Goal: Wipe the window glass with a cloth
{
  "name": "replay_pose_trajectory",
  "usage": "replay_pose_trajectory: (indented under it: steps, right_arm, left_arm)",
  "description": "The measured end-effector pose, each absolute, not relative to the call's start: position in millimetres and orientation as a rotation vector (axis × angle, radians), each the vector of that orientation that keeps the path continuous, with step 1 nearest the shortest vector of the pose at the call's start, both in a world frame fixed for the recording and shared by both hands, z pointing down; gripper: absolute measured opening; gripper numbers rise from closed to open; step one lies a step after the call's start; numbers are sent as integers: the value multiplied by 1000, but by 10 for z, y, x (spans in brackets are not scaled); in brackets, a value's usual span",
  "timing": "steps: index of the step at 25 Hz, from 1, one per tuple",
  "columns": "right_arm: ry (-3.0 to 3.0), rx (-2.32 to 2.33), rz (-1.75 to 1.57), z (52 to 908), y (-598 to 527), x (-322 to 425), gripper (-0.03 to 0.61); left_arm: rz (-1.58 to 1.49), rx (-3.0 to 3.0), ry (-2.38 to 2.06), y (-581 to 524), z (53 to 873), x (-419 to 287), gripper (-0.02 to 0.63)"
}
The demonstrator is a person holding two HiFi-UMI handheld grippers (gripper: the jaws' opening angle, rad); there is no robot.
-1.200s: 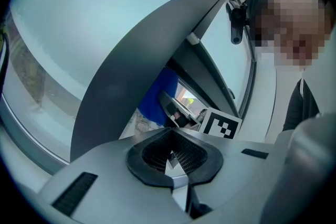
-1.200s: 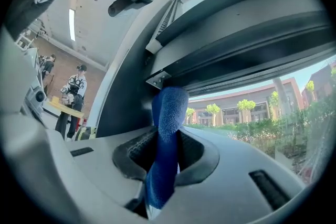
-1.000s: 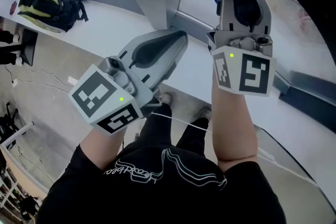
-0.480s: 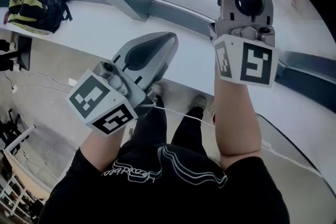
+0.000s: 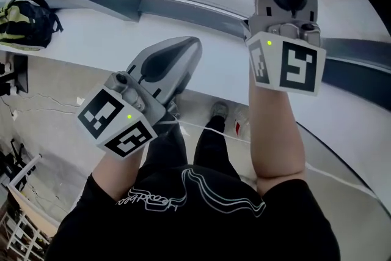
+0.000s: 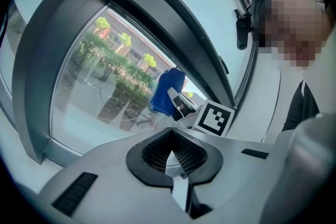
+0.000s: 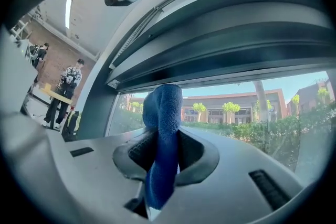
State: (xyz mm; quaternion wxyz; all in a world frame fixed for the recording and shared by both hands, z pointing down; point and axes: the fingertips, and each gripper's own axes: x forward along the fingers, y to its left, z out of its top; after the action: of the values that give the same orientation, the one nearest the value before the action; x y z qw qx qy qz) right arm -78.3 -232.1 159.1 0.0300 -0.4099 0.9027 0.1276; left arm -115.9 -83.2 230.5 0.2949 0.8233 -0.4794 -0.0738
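Logging the right claw (image 7: pixel 160 157) first: it is clamped on a blue cloth (image 7: pixel 161 123), a folded wad standing up past the tips and raised before the window glass (image 7: pixel 252 118). I cannot tell whether the cloth touches the pane. The left claw (image 6: pixel 173 160) has its jaws together with nothing between them and is held lower, over the white windowsill (image 5: pixel 91 40). A dark window frame (image 5: pixel 183 9) runs along the bottom of the glass. A backpack (image 5: pixel 24 15) lies on the sill, well apart to my left. Risk, as I judge it: the grip takes only a narrow fold, so drag across the glass could pull the cloth free. If the wad flattens, bare jaw tips could scrape the pane.
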Motion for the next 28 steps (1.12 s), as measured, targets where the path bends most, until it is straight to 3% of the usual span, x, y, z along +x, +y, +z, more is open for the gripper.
replay_pose_trajectory:
  steps: [3, 12, 28]
  right_arm:
    - [2767, -1273, 392, 1657, -2365, -423, 63]
    - [2742, -1313, 398, 1793, -2460, -170, 63]
    - [2616, -1611, 500, 1625, -2693, 2221, 63]
  left_arm:
    - [-191, 2208, -1256, -913, 2379, -823, 6]
    - [-189, 2210, -1250, -1025, 2580, -753, 6]
    - [-77, 2271, -1092, -1279, 2669, 960, 6]
